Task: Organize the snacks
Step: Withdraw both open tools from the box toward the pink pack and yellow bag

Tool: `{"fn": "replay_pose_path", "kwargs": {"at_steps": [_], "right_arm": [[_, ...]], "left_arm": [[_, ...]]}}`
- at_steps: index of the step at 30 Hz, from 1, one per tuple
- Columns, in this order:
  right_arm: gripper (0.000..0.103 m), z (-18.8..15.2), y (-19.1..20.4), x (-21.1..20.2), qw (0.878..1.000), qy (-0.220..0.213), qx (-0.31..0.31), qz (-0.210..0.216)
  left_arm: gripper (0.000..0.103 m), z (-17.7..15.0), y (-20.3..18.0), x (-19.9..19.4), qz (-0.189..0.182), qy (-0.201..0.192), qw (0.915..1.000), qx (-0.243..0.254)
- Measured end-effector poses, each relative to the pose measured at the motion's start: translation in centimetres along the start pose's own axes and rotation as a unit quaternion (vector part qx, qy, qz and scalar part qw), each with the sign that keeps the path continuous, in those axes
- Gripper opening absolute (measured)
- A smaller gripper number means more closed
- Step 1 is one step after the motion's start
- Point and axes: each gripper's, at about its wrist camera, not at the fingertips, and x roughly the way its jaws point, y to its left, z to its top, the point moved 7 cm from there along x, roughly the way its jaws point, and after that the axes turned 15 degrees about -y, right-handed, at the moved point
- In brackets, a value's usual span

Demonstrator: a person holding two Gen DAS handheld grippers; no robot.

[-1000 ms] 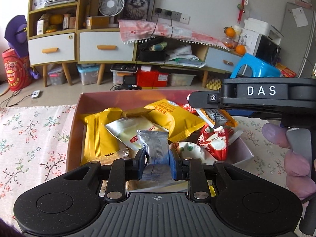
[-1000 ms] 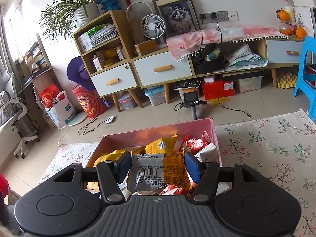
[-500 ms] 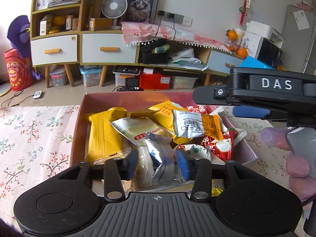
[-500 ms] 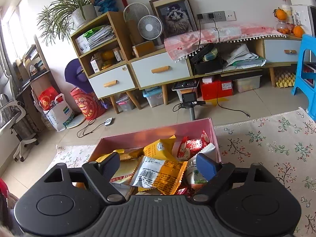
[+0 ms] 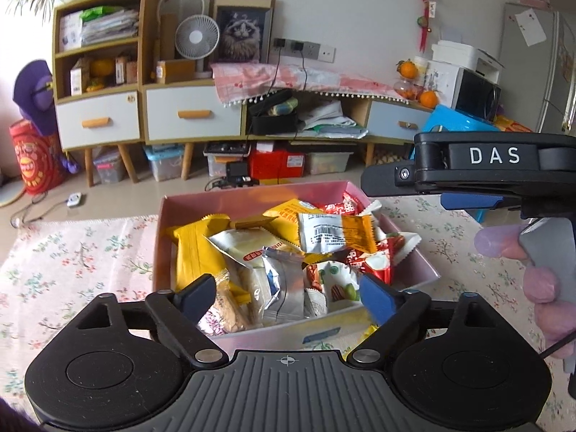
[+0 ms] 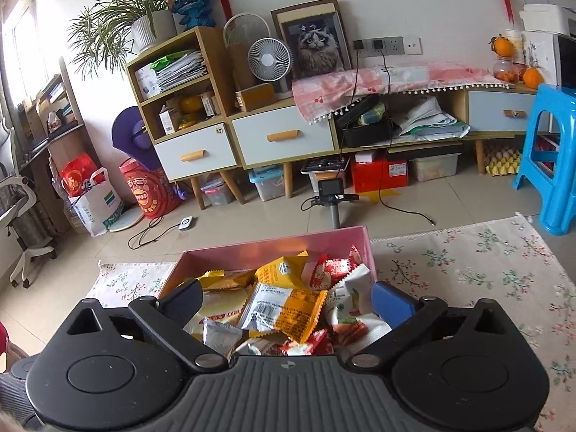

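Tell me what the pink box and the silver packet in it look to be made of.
Pink box: likely cardboard with a matte finish; thin, flat walls and sharp folded corners, though plastic can't be ruled out.
Silver packet: seemingly metallised foil film, glossy; it is crinkled and throws bright mirror-like glints.

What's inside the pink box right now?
The pink box holds a loose heap of packets: a yellow packet at left, a white-and-orange packet on top, a silver packet in front. The bottom and anything underneath are covered.
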Motion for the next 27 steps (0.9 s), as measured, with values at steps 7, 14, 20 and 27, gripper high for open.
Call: {"fn": "replay_pose_path", "kwargs": {"at_steps": [7, 14, 20, 27], "right_arm": [[0.094, -0.4, 0.5, -2.9, 1.000, 0.008, -0.014, -0.011], [0.094, -1.7, 1.3, -5.7, 0.998, 0.024, -0.049, -0.014], [0.094, -3.4, 1.5, -7.9, 0.998, 0.044, -0.046, -0.017], [0.094, -5.9, 1.3, -9.7, 0.997, 0.061, -0.047, -0.020]], "left_arm": [[0.097, 0.1, -0.4, -3.7, 0.014, 0.001, 0.9989, 0.044], [0.099, -1.0, 0.1, -6.9, 0.030, 0.013, 0.9980, 0.054], [0.099, -2.5, 0.6, -8.9, 0.040, 0.036, 0.9968, 0.058], [0.099, -5.3, 1.9, -10.3, 0.047, 0.068, 0.9965, 0.014]]}}
